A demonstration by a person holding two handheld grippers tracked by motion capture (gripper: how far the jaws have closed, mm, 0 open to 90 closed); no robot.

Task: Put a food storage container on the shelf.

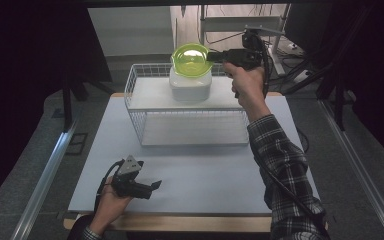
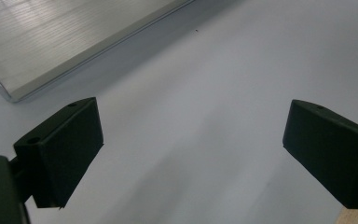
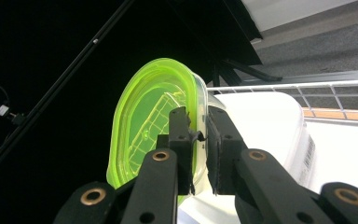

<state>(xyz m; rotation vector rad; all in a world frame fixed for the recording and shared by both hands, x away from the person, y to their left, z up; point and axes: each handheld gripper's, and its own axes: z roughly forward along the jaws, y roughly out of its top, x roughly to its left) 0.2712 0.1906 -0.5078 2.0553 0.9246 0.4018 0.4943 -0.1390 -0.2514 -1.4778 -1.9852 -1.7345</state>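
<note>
Clamping the green lid (image 1: 191, 59) by its rim at 3 o'clock, the right gripper (image 1: 215, 56) holds it atop the white container (image 1: 190, 86) on the wire rack (image 1: 135, 82); left gripper (image 1: 155, 185), jaws apart, rests at the table's (image 1: 205, 175) 7 o'clock.

Green lid's (image 3: 154, 121) near rim — hidden (behind jaws)

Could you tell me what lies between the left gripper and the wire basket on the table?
Nothing: in the high view, bare table separates the left gripper from the wire basket.

Your lighting: bright overhead on the pale grey tabletop (image 1: 190, 175), dark surroundings, soft shadows, mildly blurred frames
</note>
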